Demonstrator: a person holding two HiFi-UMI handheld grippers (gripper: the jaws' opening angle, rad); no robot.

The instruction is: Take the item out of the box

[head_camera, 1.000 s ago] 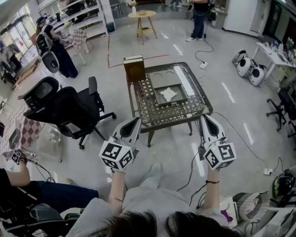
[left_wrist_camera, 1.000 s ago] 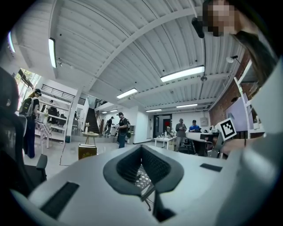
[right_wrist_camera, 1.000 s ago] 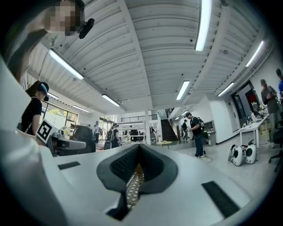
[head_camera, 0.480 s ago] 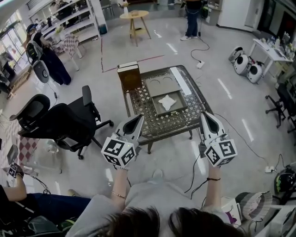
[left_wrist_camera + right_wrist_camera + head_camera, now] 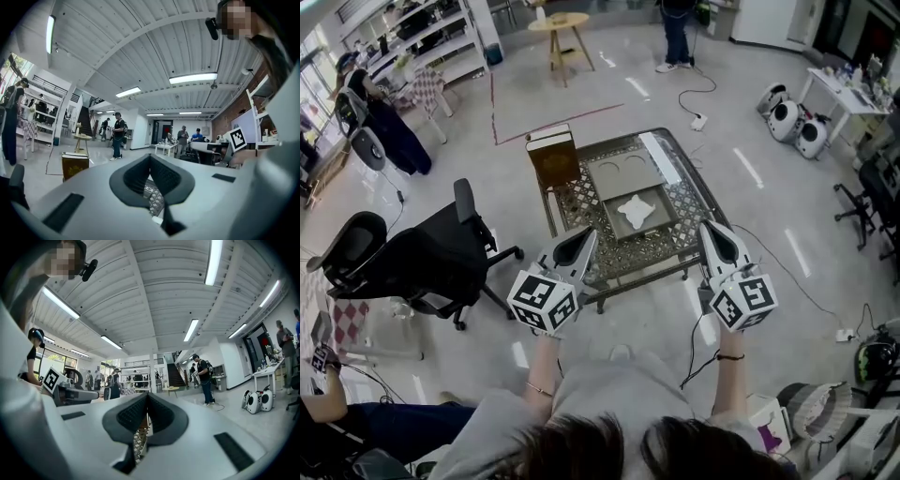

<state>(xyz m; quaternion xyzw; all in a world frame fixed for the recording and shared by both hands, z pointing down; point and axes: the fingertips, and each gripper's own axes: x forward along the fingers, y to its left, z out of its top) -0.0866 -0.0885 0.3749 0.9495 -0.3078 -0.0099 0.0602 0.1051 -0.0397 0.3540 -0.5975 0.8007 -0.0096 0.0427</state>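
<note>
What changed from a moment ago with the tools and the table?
The person stepped closer to the table, so the left tool and right tool now reach its near edge. Nothing was grabbed or let go. Both tools stayed shut and empty, and the white item still lies in the box.

On my bench (image 5: 649, 255) the box (image 5: 664, 214) sits mid-top, with the item (image 5: 636, 211) inside it. A flat tray (image 5: 623, 173) lies just behind the box. A tall carton (image 5: 551, 159) stands at the far left corner. My left tongs (image 5: 578, 246) and right tongs (image 5: 713, 234) hang before the near edge.
</note>
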